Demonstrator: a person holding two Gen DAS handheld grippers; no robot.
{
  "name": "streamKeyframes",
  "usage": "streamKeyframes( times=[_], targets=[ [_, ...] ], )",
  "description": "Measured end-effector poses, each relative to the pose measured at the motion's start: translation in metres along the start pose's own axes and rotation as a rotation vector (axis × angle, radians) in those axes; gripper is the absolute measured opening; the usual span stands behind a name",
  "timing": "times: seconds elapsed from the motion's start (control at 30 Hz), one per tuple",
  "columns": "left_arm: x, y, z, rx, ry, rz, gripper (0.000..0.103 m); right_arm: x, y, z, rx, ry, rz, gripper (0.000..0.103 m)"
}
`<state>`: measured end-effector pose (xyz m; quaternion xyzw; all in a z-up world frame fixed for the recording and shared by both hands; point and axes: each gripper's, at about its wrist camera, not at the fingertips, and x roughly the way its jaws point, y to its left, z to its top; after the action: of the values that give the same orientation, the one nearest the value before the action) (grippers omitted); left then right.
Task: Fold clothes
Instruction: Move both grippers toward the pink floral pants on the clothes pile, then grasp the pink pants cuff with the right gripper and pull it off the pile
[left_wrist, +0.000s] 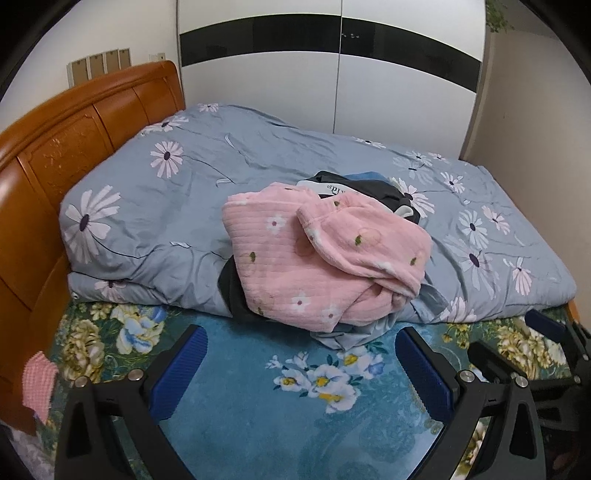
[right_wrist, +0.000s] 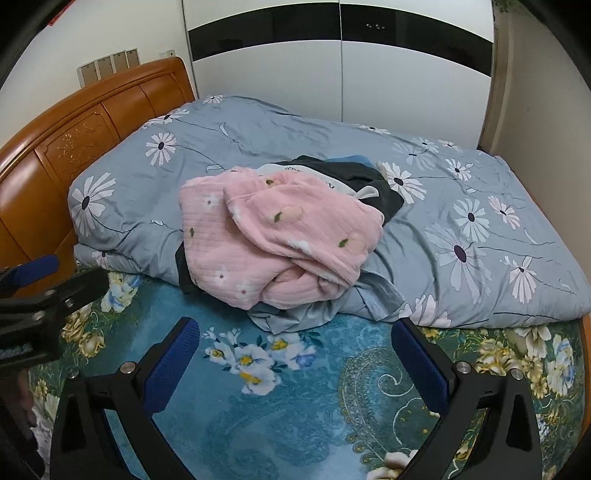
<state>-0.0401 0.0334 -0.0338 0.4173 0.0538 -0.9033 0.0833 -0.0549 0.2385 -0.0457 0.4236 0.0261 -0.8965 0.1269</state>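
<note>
Blue ribbed pads (left_wrist: 181, 369) of the left gripper (left_wrist: 299, 373) spread wide at 6 o'clock, nothing between them; same for the right gripper (right_wrist: 295, 365), jaws fully apart and empty, hovering over the teal floral blanket (right_wrist: 280, 413); left gripper also glimpsed at 9 o'clock in the right wrist view.

Just beyond, toward 12 o'clock, a heap of clothes on the near edge of the folded grey daisy quilt (left_wrist: 155, 206); uppermost, a pink fleece garment (left_wrist: 317, 254), crumpled and twisted on itself, one part quilted, one plush; beneath it, dark grey clothing (left_wrist: 384, 192) with a white printed patch and a sliver of blue; grey fabric (right_wrist: 291, 314) spilling out at the heap's front onto the blanket. Farther out, orange wooden headboard (left_wrist: 74, 140) at 10 o'clock, white wardrobe (left_wrist: 332, 81) at 12.

Probably light, soft, limp, not slippery; likely to sag and drag neighbours when lifted. Best taken at a hem or cuff edge of the pink piece, pinching a single layer, one gripper at each end to pull it flat. Folding not yet begun.
</note>
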Motion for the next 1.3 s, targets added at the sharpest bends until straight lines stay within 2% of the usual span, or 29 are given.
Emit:
streamKeyframes(
  times=[0.2,0.37,0.73,1.03,1.3],
  targets=[
    [0.025,0.018,0.011,-0.024,-0.041,-0.046,0.103,0.013,0.013,0.011,0.006,-0.007,0.001,0.103],
    [0.047,0.032,0.02,-0.008,-0.058,-0.061,0.103,0.033,0.016,0.025,0.027,0.002,-0.036,0.103],
    [0.087,0.055,0.035,0.013,-0.064,-0.128,0.103,0.083,0.019,0.045,0.0,0.054,-0.089,0.103],
    [0.099,0.077,0.032,0.051,-0.078,-0.027,0.103,0.131,0.021,0.055,-0.015,0.135,-0.091,0.103],
    [0.094,0.098,0.033,0.076,-0.105,0.074,0.103,0.192,0.056,0.093,-0.124,0.165,-0.075,0.103]
  ],
)
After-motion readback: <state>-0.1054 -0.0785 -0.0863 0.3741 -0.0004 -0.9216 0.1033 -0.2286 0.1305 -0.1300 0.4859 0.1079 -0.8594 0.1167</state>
